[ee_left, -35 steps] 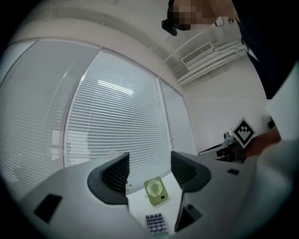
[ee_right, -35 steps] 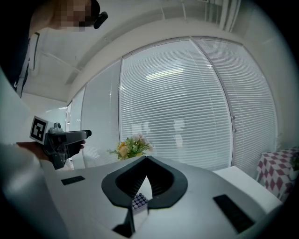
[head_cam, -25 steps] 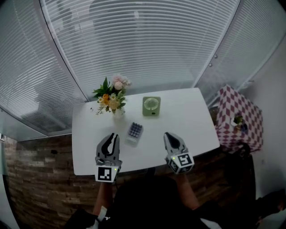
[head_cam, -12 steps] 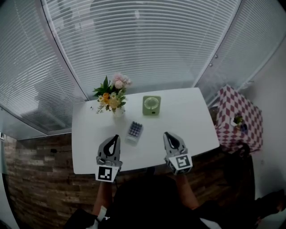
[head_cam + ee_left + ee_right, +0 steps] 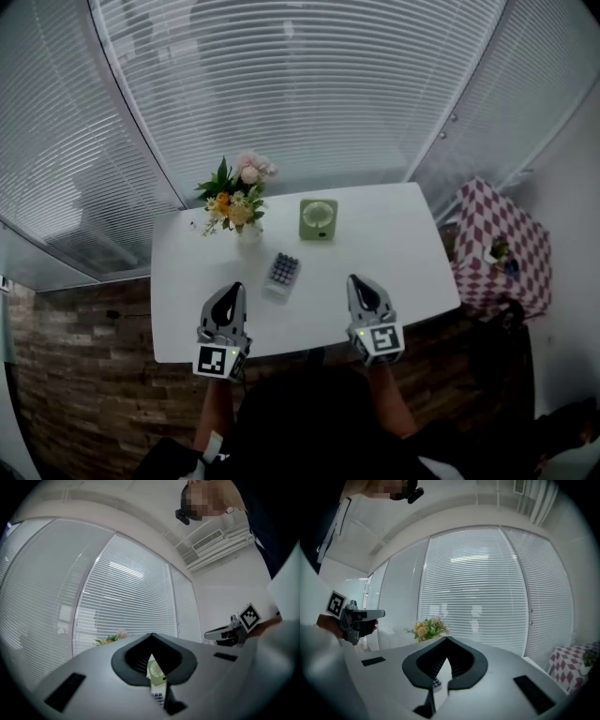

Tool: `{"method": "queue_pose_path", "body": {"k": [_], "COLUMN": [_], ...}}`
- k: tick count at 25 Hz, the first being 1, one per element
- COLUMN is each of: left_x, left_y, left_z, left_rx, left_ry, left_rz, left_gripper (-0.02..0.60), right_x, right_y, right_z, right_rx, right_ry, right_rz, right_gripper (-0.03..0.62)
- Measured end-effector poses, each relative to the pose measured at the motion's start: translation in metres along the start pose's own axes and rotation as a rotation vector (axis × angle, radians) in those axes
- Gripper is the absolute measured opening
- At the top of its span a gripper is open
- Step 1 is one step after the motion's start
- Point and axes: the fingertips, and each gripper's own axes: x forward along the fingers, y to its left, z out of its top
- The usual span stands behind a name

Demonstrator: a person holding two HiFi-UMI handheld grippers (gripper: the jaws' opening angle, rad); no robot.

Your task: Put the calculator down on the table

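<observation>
The calculator (image 5: 283, 273), a small pale slab with dark keys, lies flat on the white table (image 5: 394, 248), near its middle. No gripper touches it. My left gripper (image 5: 233, 288) hovers over the table's near edge, left of the calculator, jaws shut and empty. My right gripper (image 5: 357, 281) hovers to the calculator's right, also shut with nothing in it. In the left gripper view the calculator (image 5: 159, 697) shows through the slit below the joined tips of the left gripper (image 5: 151, 634). In the right gripper view a corner of the calculator (image 5: 436, 683) shows under the right gripper (image 5: 446, 638).
A vase of flowers (image 5: 238, 201) stands at the table's back left, with a green desk fan (image 5: 319, 221) beside it. Closed blinds (image 5: 300, 84) fill the wall behind. A small table with a checked cloth (image 5: 497, 246) stands at the right. Brick wall (image 5: 84, 375) lies below left.
The left gripper's jaws stood slightly apart a second ago and have since closed, with nothing between them. Both hands have hardly moved, and the calculator has stayed in place.
</observation>
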Motion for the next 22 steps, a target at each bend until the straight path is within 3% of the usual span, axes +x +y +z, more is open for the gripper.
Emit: {"method": "queue_pose_path", "body": {"k": [3, 6, 12, 22], "left_x": [0.003, 0.004, -0.001, 0.002], "left_y": [-0.008, -0.005, 0.008, 0.015], "left_z": [-0.002, -0.002, -0.01, -0.007], "left_rx": [0.029, -0.025, -0.054, -0.076], "left_ry": [-0.004, -0.012, 0.02, 0.004], "left_rz": [-0.019, -0.035, -0.024, -0.007], "left_gripper": [0.007, 0.007, 0.008, 0.007], "right_x": [0.0, 0.001, 0.002, 0.0], "right_y": [-0.003, 0.0, 0.015, 0.009], "right_z": [0.004, 0.0, 0.009, 0.009], "right_rx": [0.001, -0.01, -0.048, -0.039], "right_ry": [-0.019, -0.006, -0.041, -0.035], "right_rz": [0.0, 0.015, 0.079, 0.063], "right_gripper": [0.005, 0.005, 0.003, 0.003]}}
